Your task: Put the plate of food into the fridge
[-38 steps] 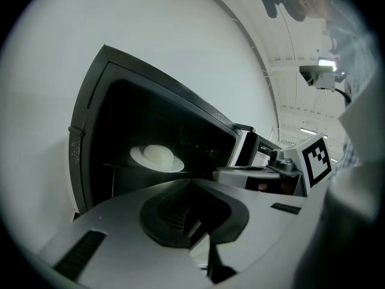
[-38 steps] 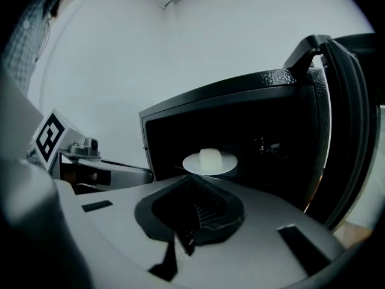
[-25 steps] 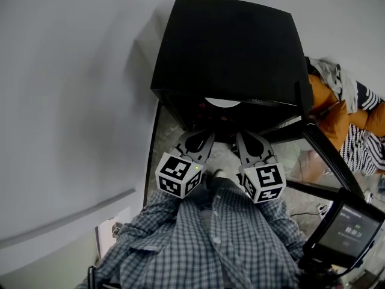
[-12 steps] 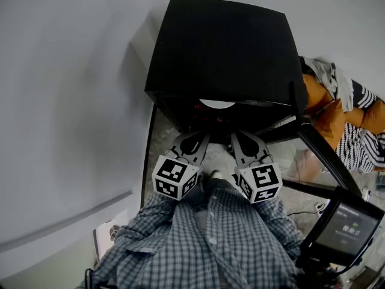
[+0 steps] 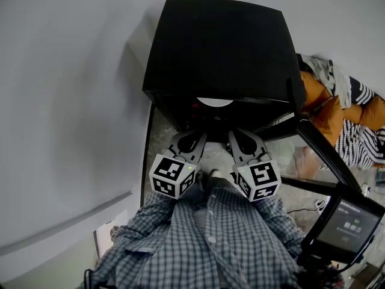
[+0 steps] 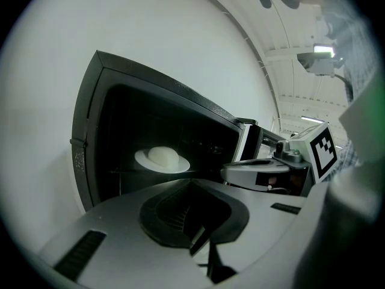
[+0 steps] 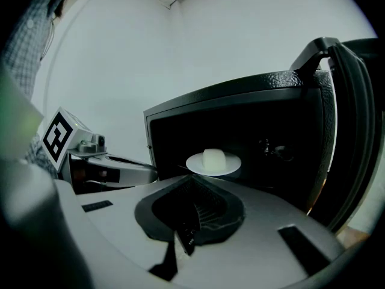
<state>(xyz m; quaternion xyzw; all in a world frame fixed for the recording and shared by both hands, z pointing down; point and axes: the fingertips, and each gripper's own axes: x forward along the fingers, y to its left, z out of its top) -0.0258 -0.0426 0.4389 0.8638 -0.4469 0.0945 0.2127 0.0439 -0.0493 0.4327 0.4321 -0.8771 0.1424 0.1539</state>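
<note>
The plate (image 7: 213, 164) with its pale mound of food (image 7: 212, 156) sits on a shelf (image 6: 117, 171) inside the black fridge (image 5: 222, 47), near the shelf's front edge, with the door (image 7: 352, 131) swung open at the right. Just outside the opening, the left gripper (image 5: 190, 141) and right gripper (image 5: 245, 141) hover side by side, each with jaws pressed together on nothing

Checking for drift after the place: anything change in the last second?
Nothing clear. The whole head view slid slightly left, which looks like camera motion. No grab, no release. The plate with its white food stays on the shelf in the open fridge. The left gripper and right gripper stay shut and empty just outside it.
</note>
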